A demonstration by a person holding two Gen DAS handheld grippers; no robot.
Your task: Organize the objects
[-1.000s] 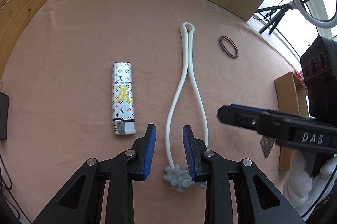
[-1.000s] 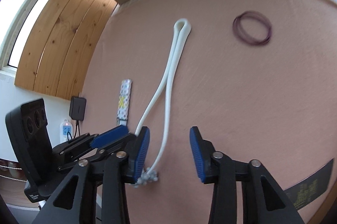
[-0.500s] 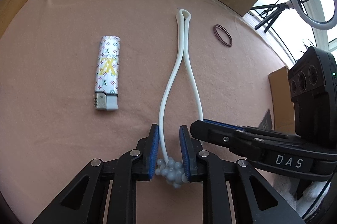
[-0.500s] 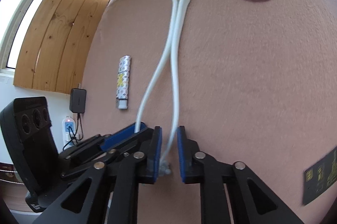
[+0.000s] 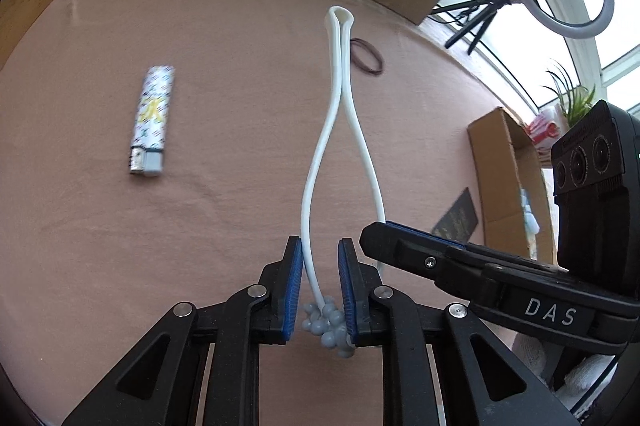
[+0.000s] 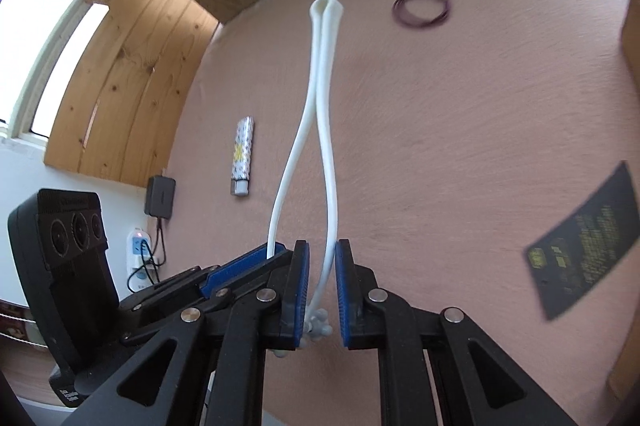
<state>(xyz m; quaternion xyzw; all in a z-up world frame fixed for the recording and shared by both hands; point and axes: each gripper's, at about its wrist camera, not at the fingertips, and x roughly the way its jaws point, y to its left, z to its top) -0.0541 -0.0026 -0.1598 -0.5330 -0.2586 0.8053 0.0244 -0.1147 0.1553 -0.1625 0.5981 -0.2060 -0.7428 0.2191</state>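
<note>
both tools point(image 5: 319, 290) point(image 6: 322, 292) now clenched on white looped cord point(image 5: 340, 98), grey knobbly ends, lifted off pink cloth point(image 5: 220, 146)

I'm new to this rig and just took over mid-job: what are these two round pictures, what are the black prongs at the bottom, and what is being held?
Each picture comes from a fisheye camera mounted on a hand-held gripper, looking forward along its two blue-padded fingers. One view belongs to the left gripper, the other to the right gripper; each also sees the other gripper beside it.

A pink cloth covers the surface. On it lie a patterned lighter, a dark elastic band and a black card.

Both grippers are closed on the white looped massager, each near one of its knobbly grey ends. It looks lifted off the cloth, though I can't be sure.
</note>
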